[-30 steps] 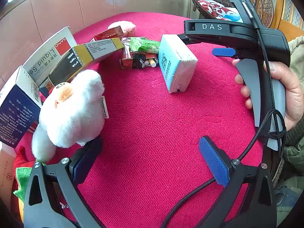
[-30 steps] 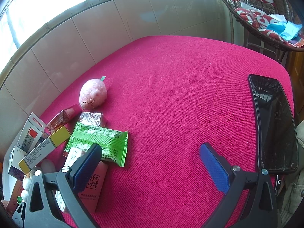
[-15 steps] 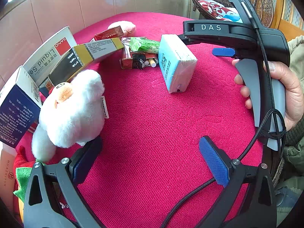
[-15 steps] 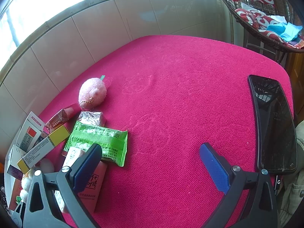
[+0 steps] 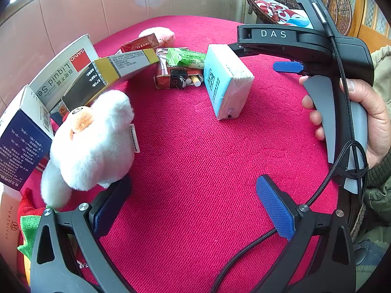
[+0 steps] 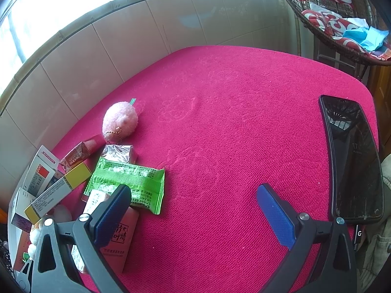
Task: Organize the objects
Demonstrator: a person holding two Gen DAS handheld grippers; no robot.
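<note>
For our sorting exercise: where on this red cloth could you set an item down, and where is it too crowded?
Free: the wide stretch of red cloth between the pink plush ball and the phone, plus the patch before the blue tissue pack. Crowded: the left side, around the green packet, boxes and white plush toy.

The plush toy lies left of the tissue pack (cartons behind), all on the cloth.

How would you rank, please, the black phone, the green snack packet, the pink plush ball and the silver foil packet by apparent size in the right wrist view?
1. black phone, largest, though it lies near the camera.
2. green snack packet.
3. pink plush ball.
4. silver foil packet, partly covered by the green packet, so third and fourth are unsure.
</note>
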